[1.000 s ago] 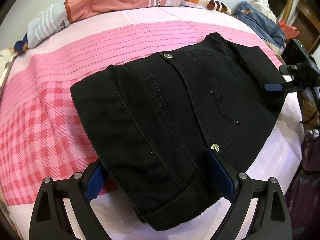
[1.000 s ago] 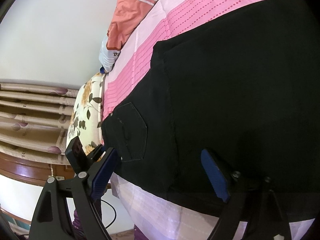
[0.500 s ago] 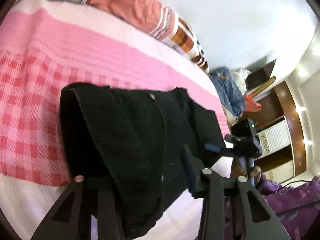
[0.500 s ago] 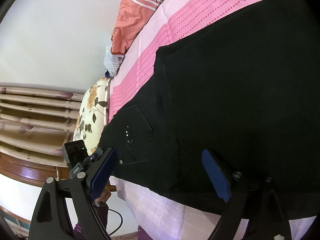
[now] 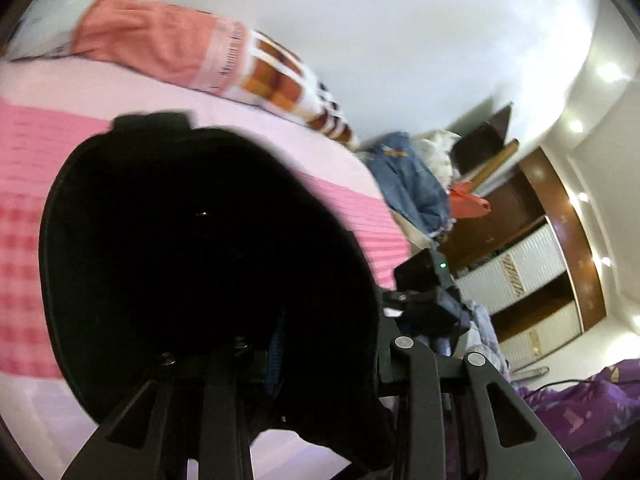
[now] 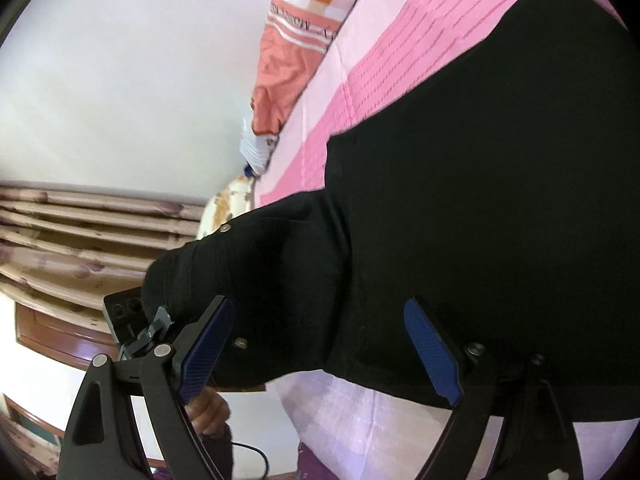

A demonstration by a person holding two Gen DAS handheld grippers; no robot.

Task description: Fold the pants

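The black pants [image 5: 180,240] lie folded on a pink bedspread [image 5: 24,200]. My left gripper [image 5: 320,344] is closing on their near corner. Cloth fills the jaws and drapes over the fingers, and that corner hangs lifted off the bed. In the right wrist view the raised corner bulges at the left of the pants [image 6: 480,180], with the left gripper [image 6: 132,320] and a hand behind it. My right gripper [image 6: 316,344] stands open at the pants' near edge. Its blue pads [image 6: 432,352] sit wide apart over flat cloth. The right gripper [image 5: 424,292] also shows in the left wrist view.
A coral and checked pillow [image 5: 160,52] lies at the head of the bedspread [image 6: 360,92]. A heap of clothes [image 5: 412,184] sits at the bed's far corner before a wooden wardrobe [image 5: 540,272]. Purple fabric [image 5: 580,420] lies low right. Curtains [image 6: 80,232] hang beyond the bed.
My left gripper went from open around the pants' corner to clamped on it, then rose and turned, lifting the cloth. My right gripper shifted slightly along the edge and stayed open.
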